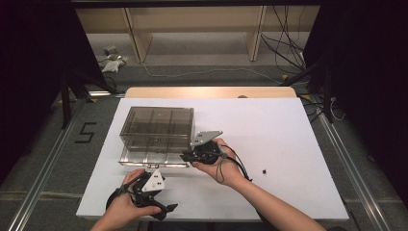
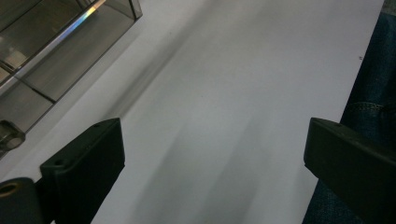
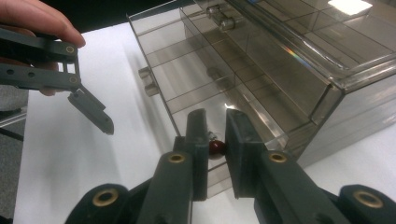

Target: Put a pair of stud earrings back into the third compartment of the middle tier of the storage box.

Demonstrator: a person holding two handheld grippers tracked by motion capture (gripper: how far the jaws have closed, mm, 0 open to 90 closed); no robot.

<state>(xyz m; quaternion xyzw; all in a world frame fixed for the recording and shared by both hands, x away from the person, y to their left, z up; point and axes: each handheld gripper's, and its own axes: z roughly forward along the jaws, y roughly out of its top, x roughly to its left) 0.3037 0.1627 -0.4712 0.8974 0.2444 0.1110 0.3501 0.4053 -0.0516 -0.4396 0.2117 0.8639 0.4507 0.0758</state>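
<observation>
A smoky clear plastic drawer box [image 1: 156, 120] stands on the white table [image 1: 269, 130], its lower drawer [image 1: 153, 157] pulled out toward me. My right gripper [image 1: 186, 156] hovers at the drawer's right end. In the right gripper view its jaws [image 3: 215, 122] are shut on a small dark red bead [image 3: 216, 147], held over the open drawer [image 3: 196, 88]. My left gripper [image 1: 166, 209] rests near the table's front edge, apart from the box. Its jaws [image 2: 215, 144] stand wide open over bare table with nothing between them.
A tiny dark object [image 1: 264, 171] lies on the table right of my right forearm. The drawer's knob [image 2: 11, 135] and box corner [image 2: 56, 46] sit left of the left gripper. Shelving and cables lie beyond the table's far edge.
</observation>
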